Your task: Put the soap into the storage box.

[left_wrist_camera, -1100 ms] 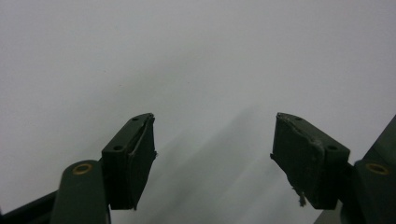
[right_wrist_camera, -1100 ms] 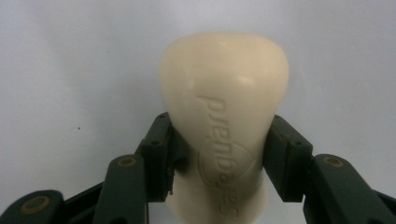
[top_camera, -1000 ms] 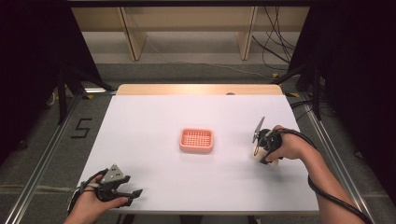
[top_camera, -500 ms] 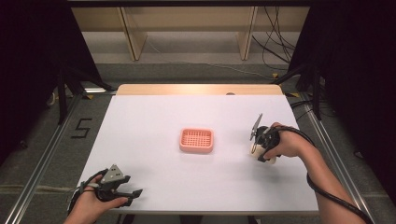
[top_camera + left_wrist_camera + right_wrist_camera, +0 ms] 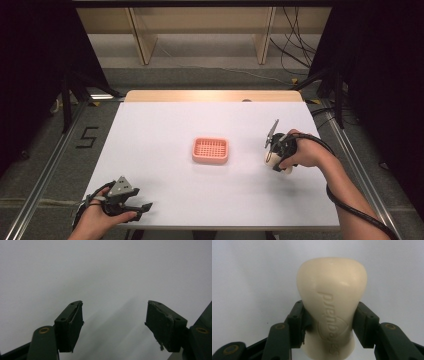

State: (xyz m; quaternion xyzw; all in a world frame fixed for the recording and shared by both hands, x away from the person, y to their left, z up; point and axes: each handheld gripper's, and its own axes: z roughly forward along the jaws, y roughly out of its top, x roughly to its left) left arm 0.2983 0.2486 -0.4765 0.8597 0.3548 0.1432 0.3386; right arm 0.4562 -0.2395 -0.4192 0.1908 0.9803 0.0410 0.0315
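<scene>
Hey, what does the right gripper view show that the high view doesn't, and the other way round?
Right gripper view alone: embossed lettering on the cream soap bar, and the jaws pressing its two sides. High view alone: the pink dish mid-table, empty, left of the right tool; the left tool at the near edge; both forearms; the floor and shelving beyond. Both: the white table and the soap in the right tool, a small pale lump from above.

We look down on a white table (image 5: 165, 130) spread beneath the left claw (image 5: 142, 209). Well beyond the right claw (image 5: 272, 156), past the table's far wooden edge, stand pale shelf frames (image 5: 142, 35) and loose cables (image 5: 295, 52). A floor mark "5" (image 5: 86, 136) lies ahead and left of the left claw.
</scene>
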